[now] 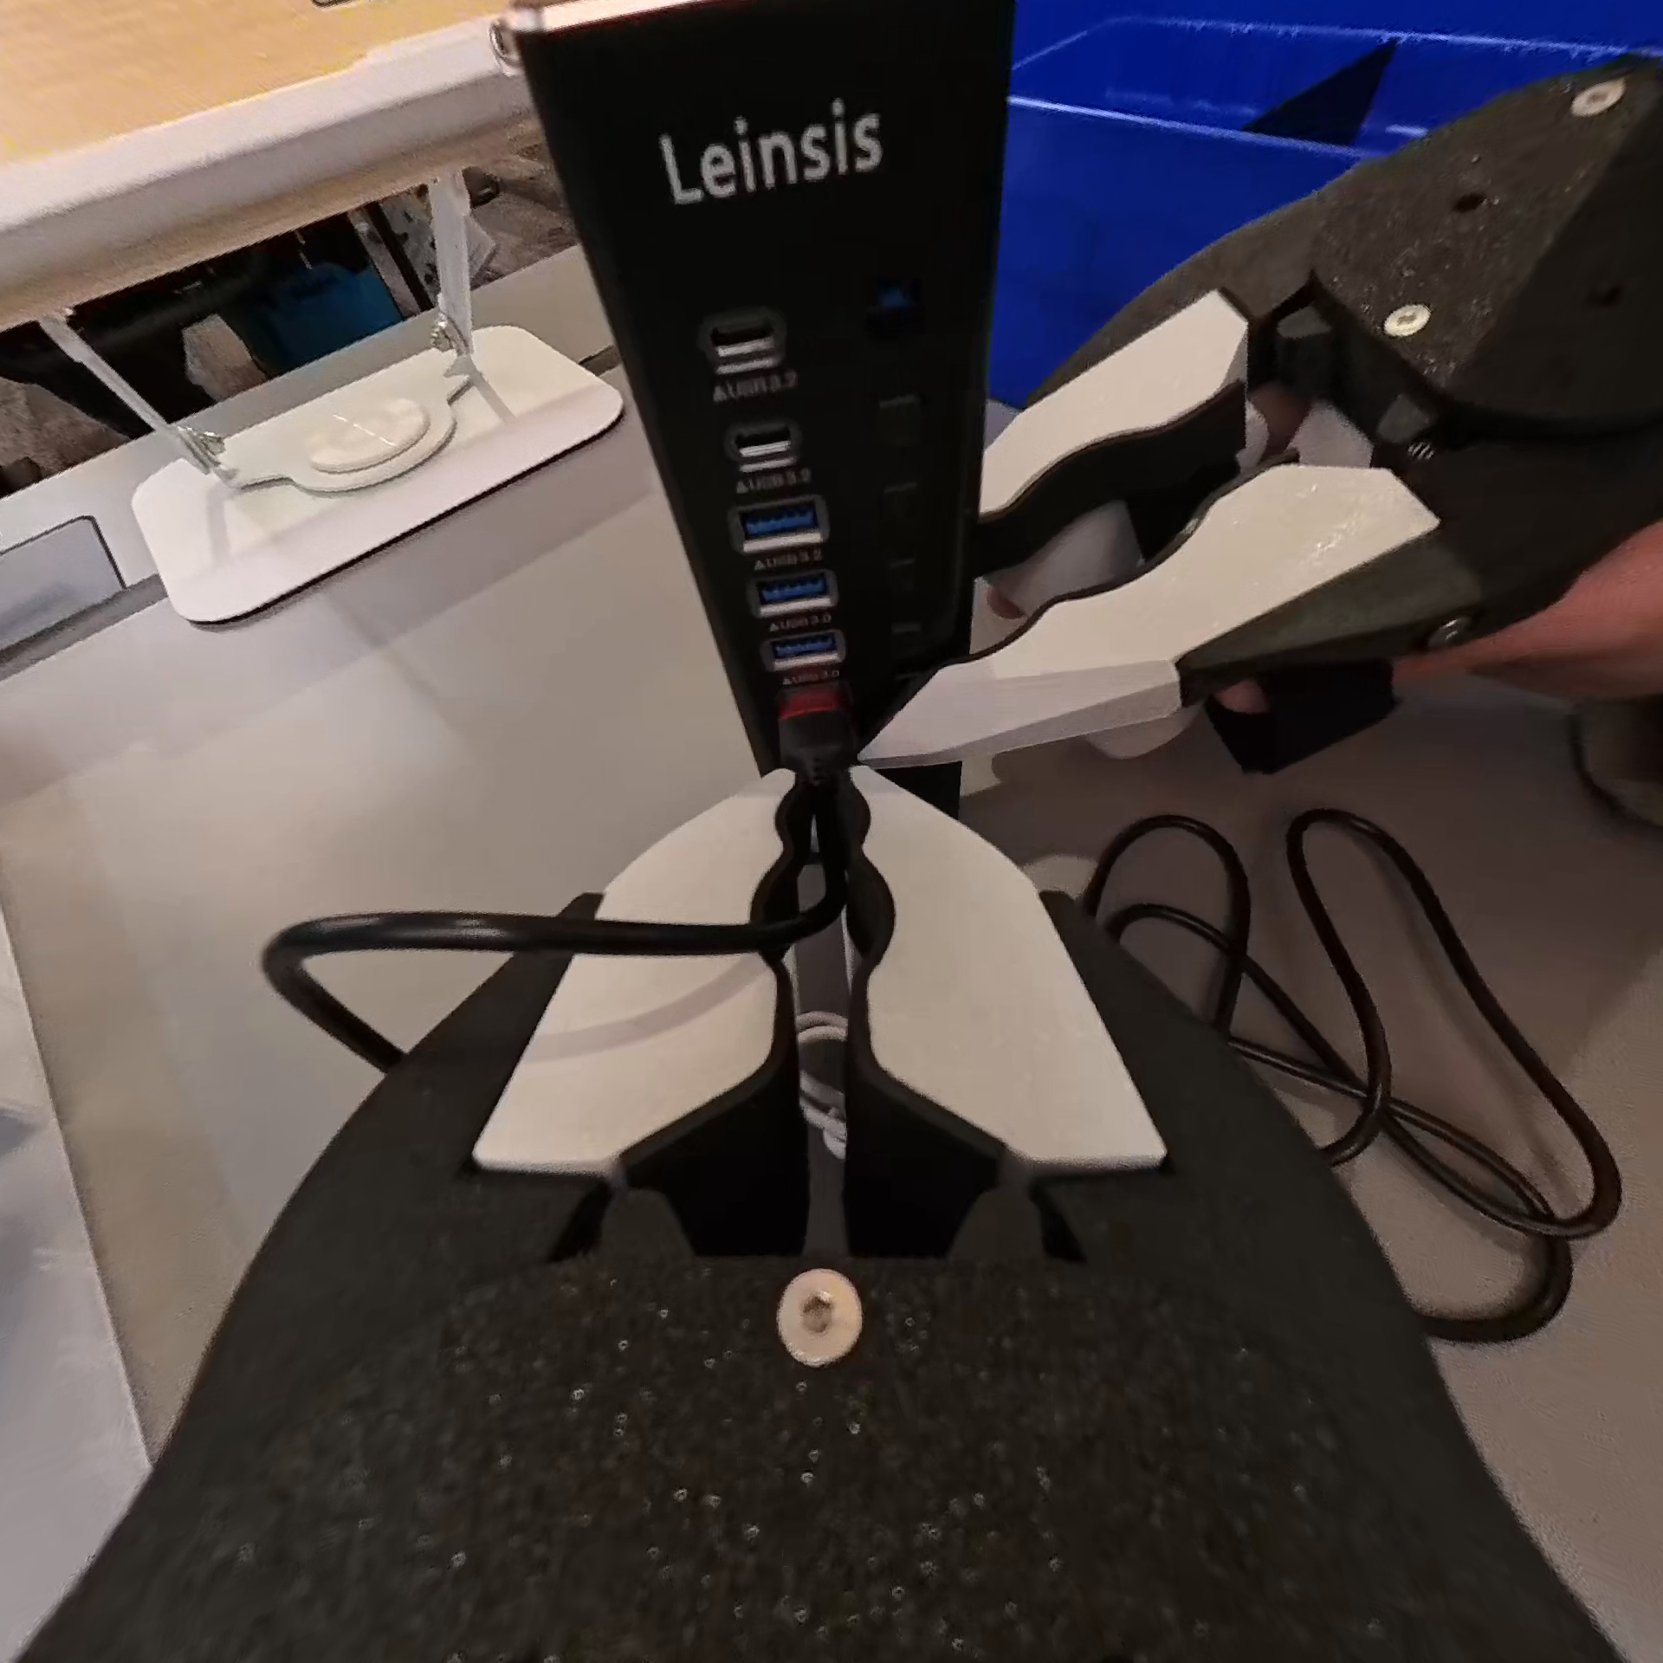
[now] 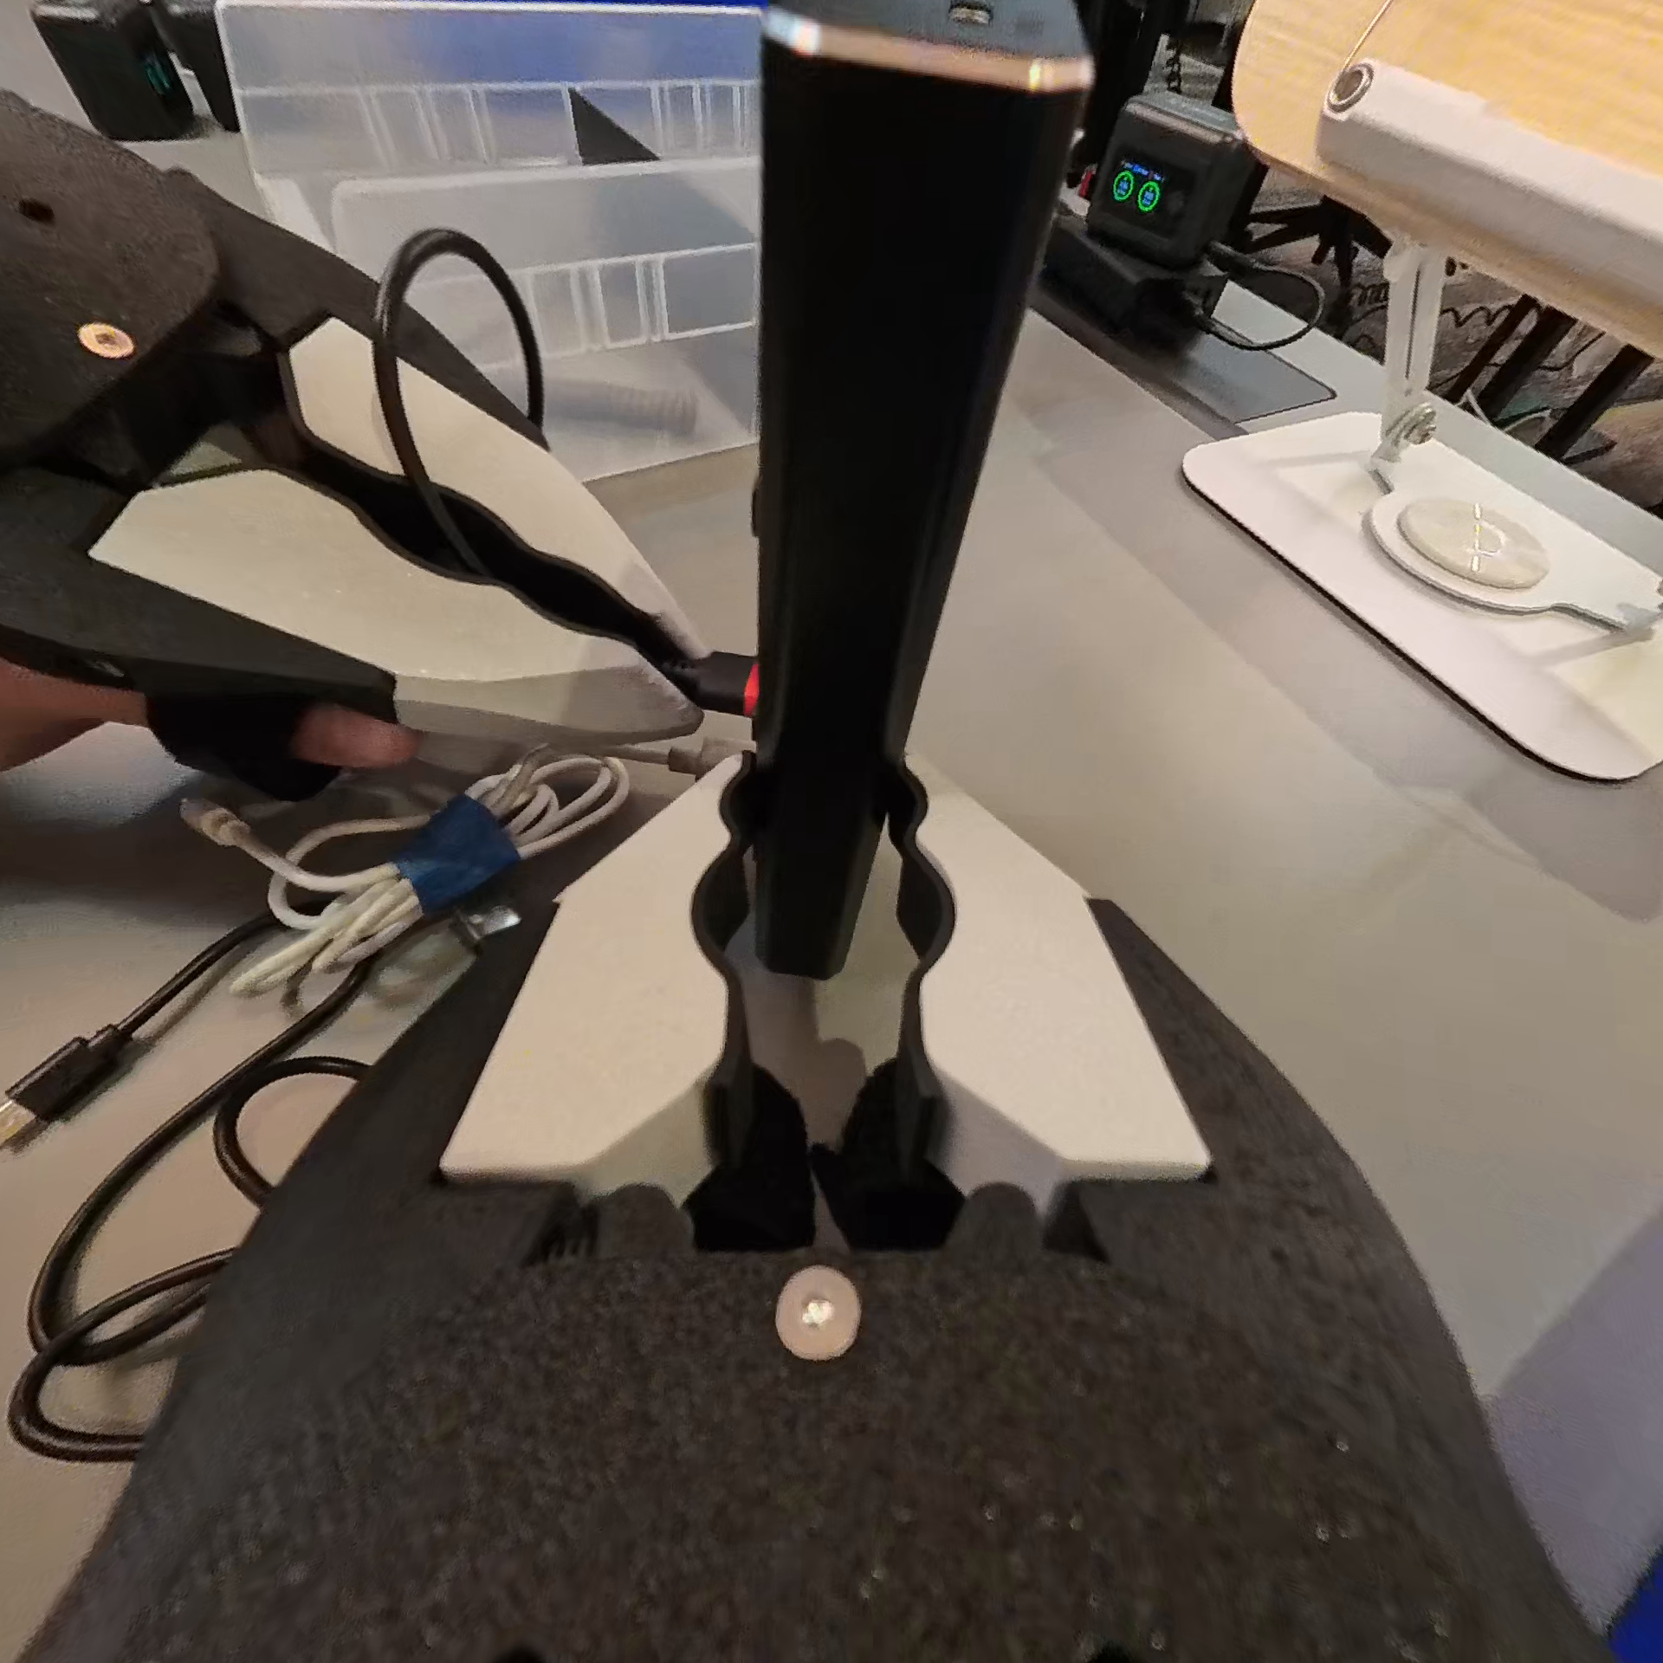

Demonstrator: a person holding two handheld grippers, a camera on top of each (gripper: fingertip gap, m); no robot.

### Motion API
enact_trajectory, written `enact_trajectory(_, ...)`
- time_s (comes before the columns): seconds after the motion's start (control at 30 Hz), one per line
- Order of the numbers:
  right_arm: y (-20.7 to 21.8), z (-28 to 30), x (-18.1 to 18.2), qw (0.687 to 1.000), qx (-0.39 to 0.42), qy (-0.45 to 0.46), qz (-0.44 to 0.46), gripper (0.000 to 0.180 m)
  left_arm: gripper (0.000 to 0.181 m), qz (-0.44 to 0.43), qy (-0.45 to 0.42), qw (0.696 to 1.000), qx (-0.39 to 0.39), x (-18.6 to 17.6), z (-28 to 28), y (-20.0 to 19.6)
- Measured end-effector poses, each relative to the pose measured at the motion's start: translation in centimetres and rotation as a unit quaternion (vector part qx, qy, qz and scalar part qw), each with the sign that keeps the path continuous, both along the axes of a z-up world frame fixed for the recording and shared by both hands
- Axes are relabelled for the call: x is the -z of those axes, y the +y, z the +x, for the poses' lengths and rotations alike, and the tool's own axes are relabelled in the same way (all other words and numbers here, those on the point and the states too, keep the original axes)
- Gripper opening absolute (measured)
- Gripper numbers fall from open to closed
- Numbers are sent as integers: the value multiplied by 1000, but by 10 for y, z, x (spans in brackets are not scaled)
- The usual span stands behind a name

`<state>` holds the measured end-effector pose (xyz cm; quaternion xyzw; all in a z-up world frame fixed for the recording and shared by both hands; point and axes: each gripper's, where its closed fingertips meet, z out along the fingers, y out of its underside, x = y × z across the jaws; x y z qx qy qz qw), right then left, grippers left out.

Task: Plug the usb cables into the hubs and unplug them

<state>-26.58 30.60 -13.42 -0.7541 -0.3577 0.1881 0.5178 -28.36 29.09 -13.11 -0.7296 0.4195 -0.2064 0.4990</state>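
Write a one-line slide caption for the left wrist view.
Left gripper pinches black cable whose red-banded plug sits in upright black hub; right gripper clamps hub.

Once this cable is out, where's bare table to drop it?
Bare grey table between the hub and the white stand. Crowded: black cable loops and the bundled white cable near the hub's base.
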Motion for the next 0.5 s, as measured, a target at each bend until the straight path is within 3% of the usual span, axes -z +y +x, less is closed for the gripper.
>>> enact_trajectory(0.2,10,1,-2,999,28,18,14,29,5,-7,-16,1000,-2,-1,2,5)
enact_trajectory(0.33,12,3,-2,998,46,1,33,32,24,1,-8,1000,21,-6,0,-9)
enact_trajectory(0.5,-8,20,-11,998,64,0,2,37,33,-30,-53,997,39,-24,-28,-41)
